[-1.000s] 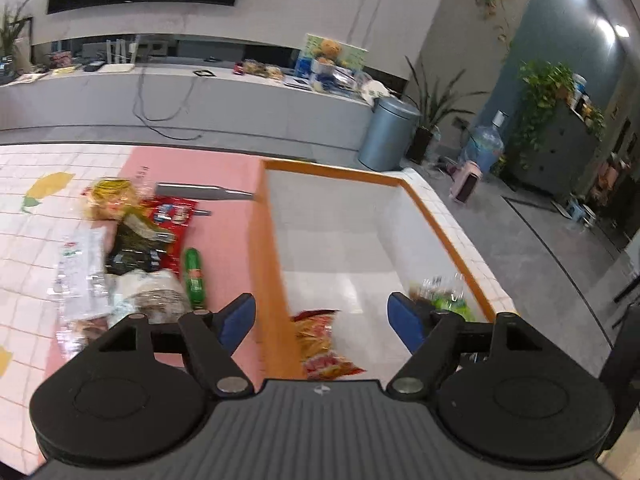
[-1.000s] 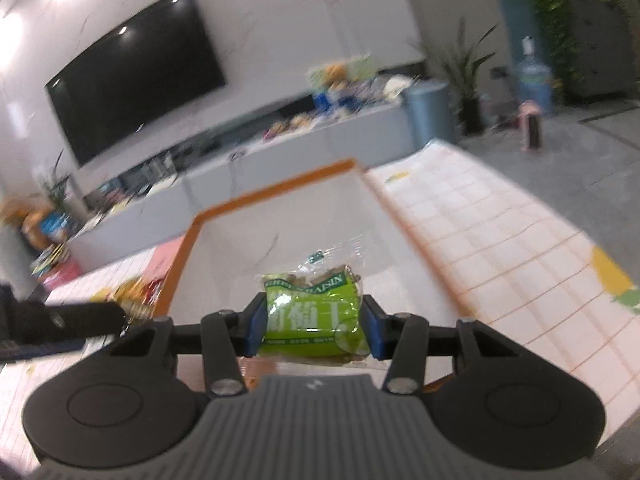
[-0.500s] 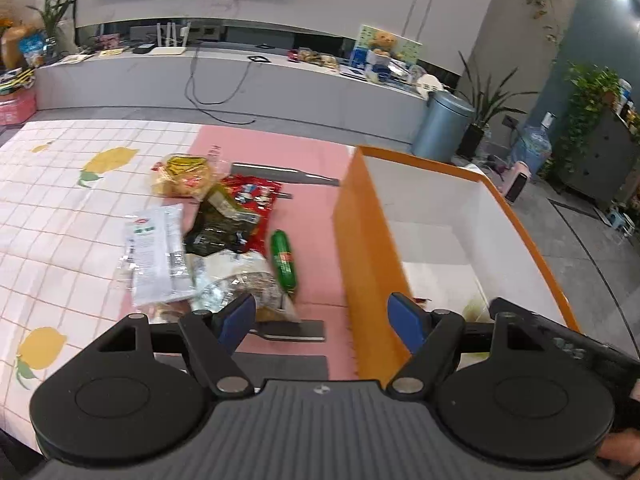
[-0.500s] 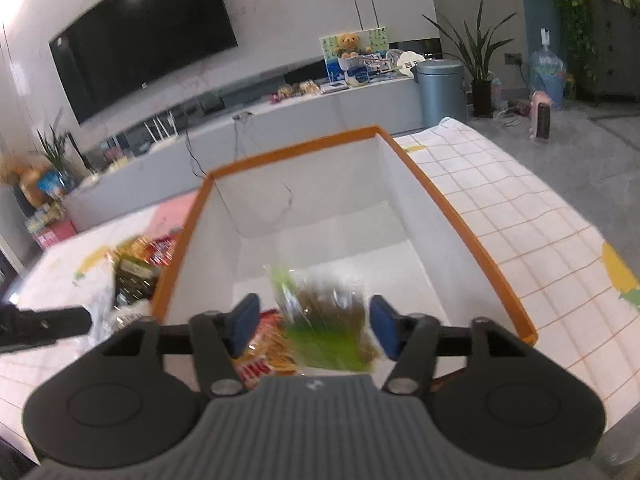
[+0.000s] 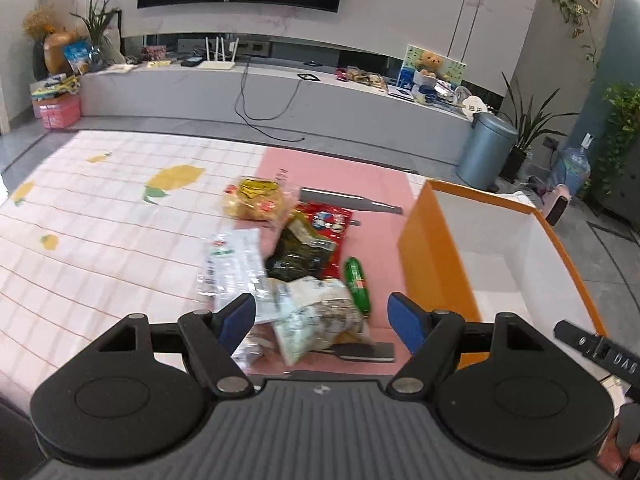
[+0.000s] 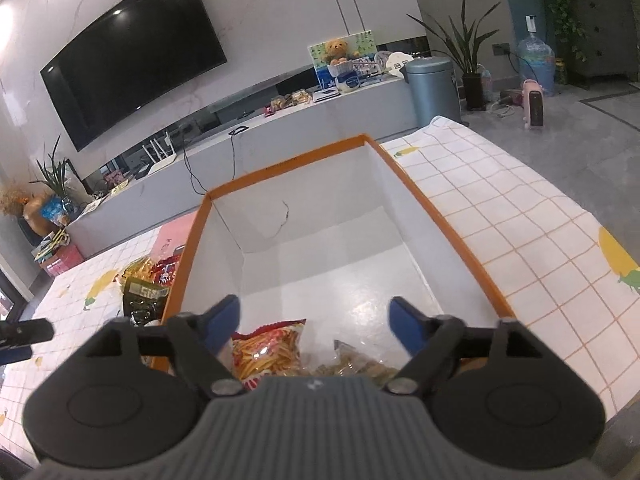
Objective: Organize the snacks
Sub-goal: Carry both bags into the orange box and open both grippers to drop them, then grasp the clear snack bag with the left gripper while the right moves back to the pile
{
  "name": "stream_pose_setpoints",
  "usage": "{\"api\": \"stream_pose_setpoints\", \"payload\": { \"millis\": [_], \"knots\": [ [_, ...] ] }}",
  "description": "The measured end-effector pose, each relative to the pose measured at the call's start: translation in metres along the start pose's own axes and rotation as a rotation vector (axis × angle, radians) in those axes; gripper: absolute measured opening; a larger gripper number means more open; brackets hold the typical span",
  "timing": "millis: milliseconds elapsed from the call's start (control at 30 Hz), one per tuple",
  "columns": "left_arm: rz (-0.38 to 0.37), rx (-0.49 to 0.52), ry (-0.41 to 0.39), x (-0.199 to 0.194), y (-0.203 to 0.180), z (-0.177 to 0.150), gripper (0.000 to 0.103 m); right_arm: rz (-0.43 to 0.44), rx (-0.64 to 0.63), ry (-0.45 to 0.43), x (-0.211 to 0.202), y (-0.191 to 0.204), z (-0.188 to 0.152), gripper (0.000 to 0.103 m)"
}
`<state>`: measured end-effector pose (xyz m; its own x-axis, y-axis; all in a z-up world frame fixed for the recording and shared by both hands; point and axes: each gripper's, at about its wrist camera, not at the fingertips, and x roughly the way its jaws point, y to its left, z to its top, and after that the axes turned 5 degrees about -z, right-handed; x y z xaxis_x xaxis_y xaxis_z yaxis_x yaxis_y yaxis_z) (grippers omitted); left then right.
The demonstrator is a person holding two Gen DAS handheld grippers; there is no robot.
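Observation:
An orange box with white inside point(image 5: 432, 256) point(image 6: 452, 236) stands on the table. A pile of snacks lies left of it on a pink mat: a yellow bag point(image 5: 254, 199), a red pack point(image 5: 332, 224), a dark green pack point(image 5: 298, 254), a white pack point(image 5: 230, 264), a green sausage point(image 5: 357, 282) and a clear bag point(image 5: 320, 320). My left gripper point(image 5: 322, 314) is open and empty just above the clear bag. My right gripper point(image 6: 314, 318) is open and empty over the box's near end. A red-yellow snack bag point(image 6: 268, 352) and a clear bag of snacks point(image 6: 356, 366) lie inside the box.
The checked tablecloth point(image 5: 100, 216) point(image 6: 532, 224) spreads to both sides of the box. The right gripper's body shows at the left wrist view's right edge point(image 5: 596, 354). A TV console, bin and plants stand beyond the table.
My right gripper opened and let go of the green snack bag, which dropped into the box. My left gripper swung left from over the box to over the snack pile.

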<state>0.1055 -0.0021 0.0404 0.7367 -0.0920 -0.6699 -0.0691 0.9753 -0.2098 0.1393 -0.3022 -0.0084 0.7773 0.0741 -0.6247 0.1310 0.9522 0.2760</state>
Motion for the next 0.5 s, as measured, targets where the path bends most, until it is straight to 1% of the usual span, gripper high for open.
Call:
{"api": "stream_pose_setpoints", "payload": {
  "millis": [133,233,300,367,500],
  "knots": [
    [0.022,0.063,-0.01,-0.016,0.005,-0.005,0.089,0.004,0.008,-0.008,-0.007,0.01,-0.001,0.085],
    [0.05,0.092,-0.009,-0.025,0.01,-0.012,0.089,-0.02,-0.01,-0.038,-0.018,0.021,-0.001,0.088],
    [0.056,0.112,-0.008,-0.031,0.012,-0.014,0.089,-0.015,-0.016,-0.065,-0.029,0.031,-0.003,0.09],
    [0.058,0.119,-0.004,-0.035,0.015,-0.015,0.089,0.007,-0.036,-0.093,-0.04,0.045,-0.005,0.093],
    [0.053,0.097,0.002,-0.041,0.028,-0.014,0.089,0.039,-0.098,-0.133,-0.057,0.077,-0.011,0.093]
  ]
}}
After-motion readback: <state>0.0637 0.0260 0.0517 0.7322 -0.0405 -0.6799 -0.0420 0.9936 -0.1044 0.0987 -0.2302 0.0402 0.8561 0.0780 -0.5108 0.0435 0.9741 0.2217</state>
